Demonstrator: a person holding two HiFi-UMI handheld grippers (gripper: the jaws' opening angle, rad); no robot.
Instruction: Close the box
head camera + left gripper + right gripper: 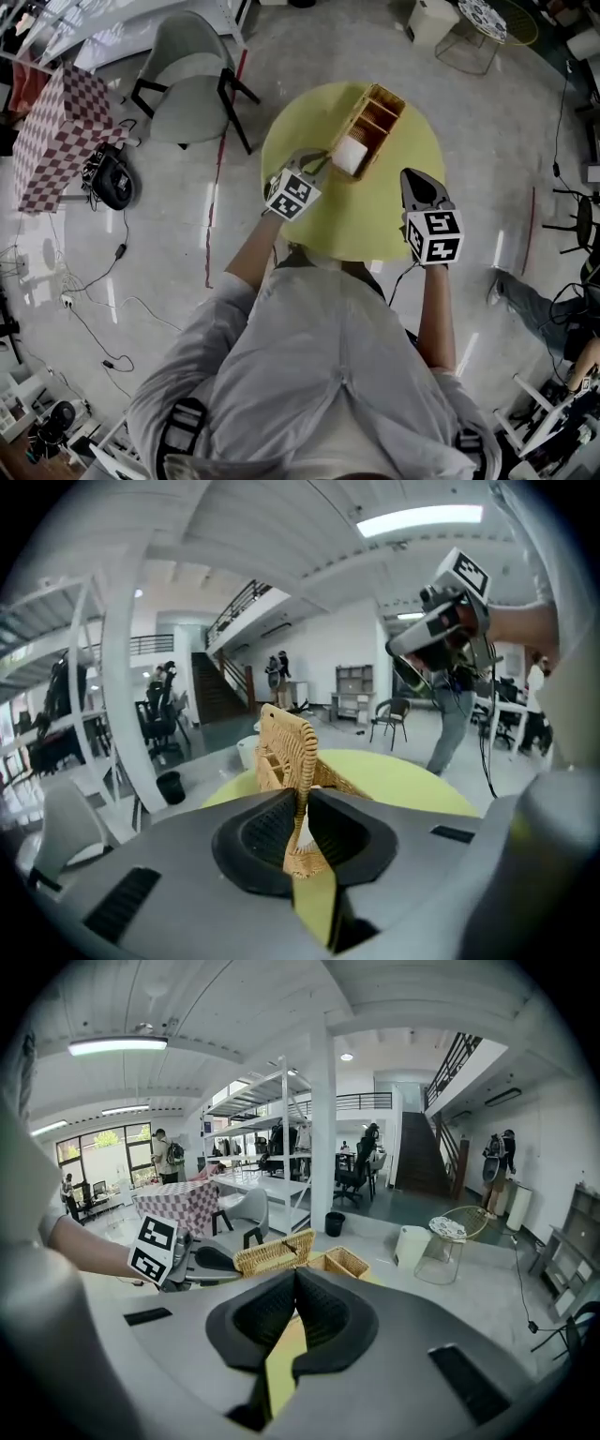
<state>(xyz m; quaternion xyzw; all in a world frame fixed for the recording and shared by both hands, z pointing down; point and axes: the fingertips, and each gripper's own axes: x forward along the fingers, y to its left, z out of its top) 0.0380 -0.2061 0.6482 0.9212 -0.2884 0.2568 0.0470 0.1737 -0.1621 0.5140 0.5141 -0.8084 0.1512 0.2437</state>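
A wicker box (377,120) with several compartments stands on the round yellow table (356,225). Its hinged lid (349,155) is raised, pale on its inner side. My left gripper (323,162) is shut on the lid's free edge. In the left gripper view the woven lid (284,747) stands edge-on between the pads of that gripper (300,808). My right gripper (413,175) hangs over the table's right part, shut and empty, apart from the box. The right gripper view shows its closed jaws (295,1279), with the lid (274,1252), the box (342,1262) and the left gripper (223,1262) beyond.
A grey chair (187,80) stands left of the table, beside a checkered cloth-covered block (61,131). Cables lie on the floor at left. A wire stool (483,23) is at the far right, and a person's leg (525,300) shows at the right.
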